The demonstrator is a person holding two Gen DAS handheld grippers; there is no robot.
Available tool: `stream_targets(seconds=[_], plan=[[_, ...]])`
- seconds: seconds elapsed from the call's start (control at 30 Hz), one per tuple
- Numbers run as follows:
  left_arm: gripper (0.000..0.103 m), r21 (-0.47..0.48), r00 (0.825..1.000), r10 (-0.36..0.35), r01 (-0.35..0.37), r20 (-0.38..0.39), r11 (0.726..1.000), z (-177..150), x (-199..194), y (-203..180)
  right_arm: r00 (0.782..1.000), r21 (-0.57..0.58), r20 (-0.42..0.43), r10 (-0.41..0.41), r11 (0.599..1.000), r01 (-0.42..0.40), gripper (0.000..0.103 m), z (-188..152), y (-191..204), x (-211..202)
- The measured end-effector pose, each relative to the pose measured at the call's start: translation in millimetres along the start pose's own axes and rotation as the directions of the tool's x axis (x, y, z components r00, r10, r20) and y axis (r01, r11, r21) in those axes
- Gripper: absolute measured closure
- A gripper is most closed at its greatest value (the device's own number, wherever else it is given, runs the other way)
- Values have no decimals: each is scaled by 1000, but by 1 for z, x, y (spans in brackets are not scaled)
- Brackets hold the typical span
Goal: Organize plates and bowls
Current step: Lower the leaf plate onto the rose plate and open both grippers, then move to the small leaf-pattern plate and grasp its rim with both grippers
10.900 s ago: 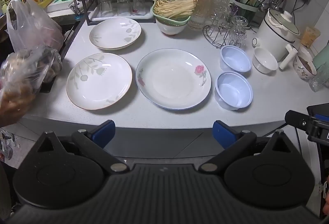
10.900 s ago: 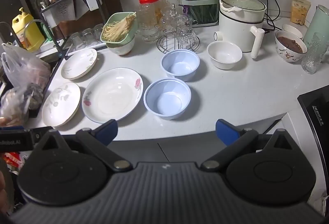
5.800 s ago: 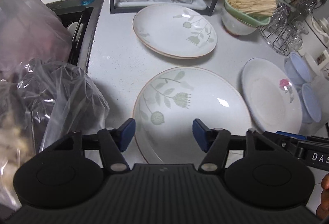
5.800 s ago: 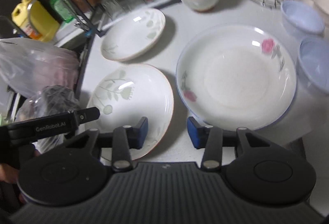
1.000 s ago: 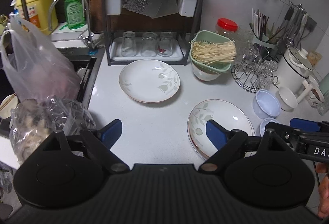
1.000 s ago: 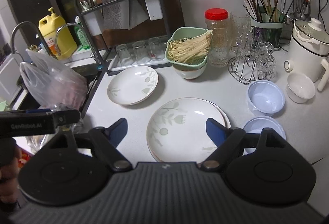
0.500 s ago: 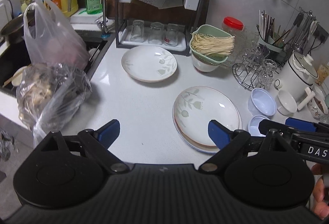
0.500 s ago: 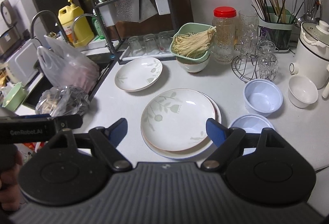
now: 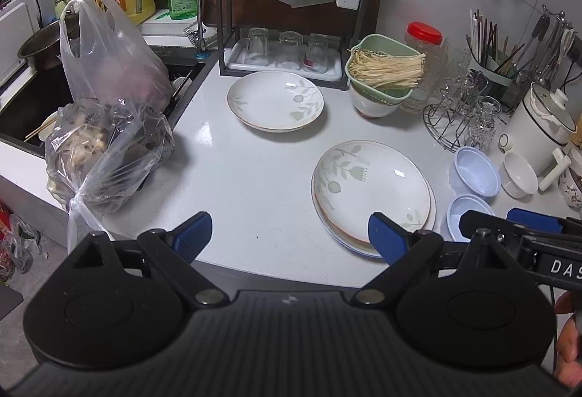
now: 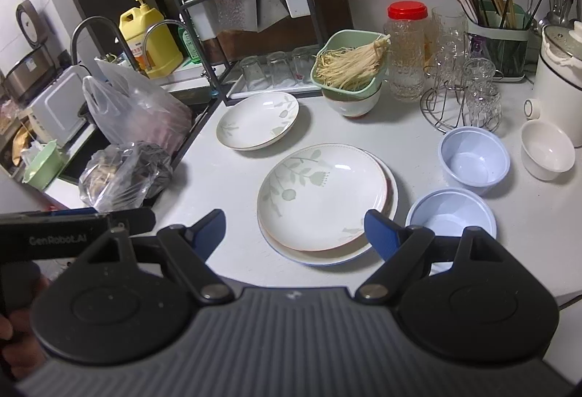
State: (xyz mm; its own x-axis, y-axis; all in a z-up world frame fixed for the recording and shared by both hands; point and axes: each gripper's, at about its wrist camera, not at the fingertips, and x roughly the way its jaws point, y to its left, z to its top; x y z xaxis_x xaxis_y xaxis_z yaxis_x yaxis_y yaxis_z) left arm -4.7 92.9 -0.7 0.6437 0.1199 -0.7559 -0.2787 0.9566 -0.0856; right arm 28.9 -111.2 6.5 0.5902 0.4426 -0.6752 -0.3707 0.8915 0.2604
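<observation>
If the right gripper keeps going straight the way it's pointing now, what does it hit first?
Most likely the leaf-patterned plate, which sits on top of a larger plate and lies centred between the open fingers of the right gripper. Depth is hard to judge in this fisheye view, so it could pass above toward the green colander.

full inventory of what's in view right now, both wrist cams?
leaf plate: 1, white, stacked on the large plate
second leaf plate: 1, white, alone by the rack
blue bowls: 2, right of the stack
white bowl: 1, far right
green basket: 1, noodles inside, on a bowl
red-lid jar: 1, clear
plastic bags: 2, by the sink
yellow jug: 1, behind the taps
left gripper: open, empty
right gripper: open, empty
</observation>
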Motion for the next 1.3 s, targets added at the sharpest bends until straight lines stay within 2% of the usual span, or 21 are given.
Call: stream_targets(seconds=[0.43,0.97,1.3], plan=[[8,16,1000,-24,25,-20,1000,58,49,30,1000,57,-5,-23,998,24,19,30,10,45],[8,8,995,-86,87,-59,996,138,143,78,998,95,-42,-55,994,58,19,91,34,137],[9,32,985,-120,125,-124,992,170,212,99,991,139,-107,-75,986,90,30,114,37,201]])
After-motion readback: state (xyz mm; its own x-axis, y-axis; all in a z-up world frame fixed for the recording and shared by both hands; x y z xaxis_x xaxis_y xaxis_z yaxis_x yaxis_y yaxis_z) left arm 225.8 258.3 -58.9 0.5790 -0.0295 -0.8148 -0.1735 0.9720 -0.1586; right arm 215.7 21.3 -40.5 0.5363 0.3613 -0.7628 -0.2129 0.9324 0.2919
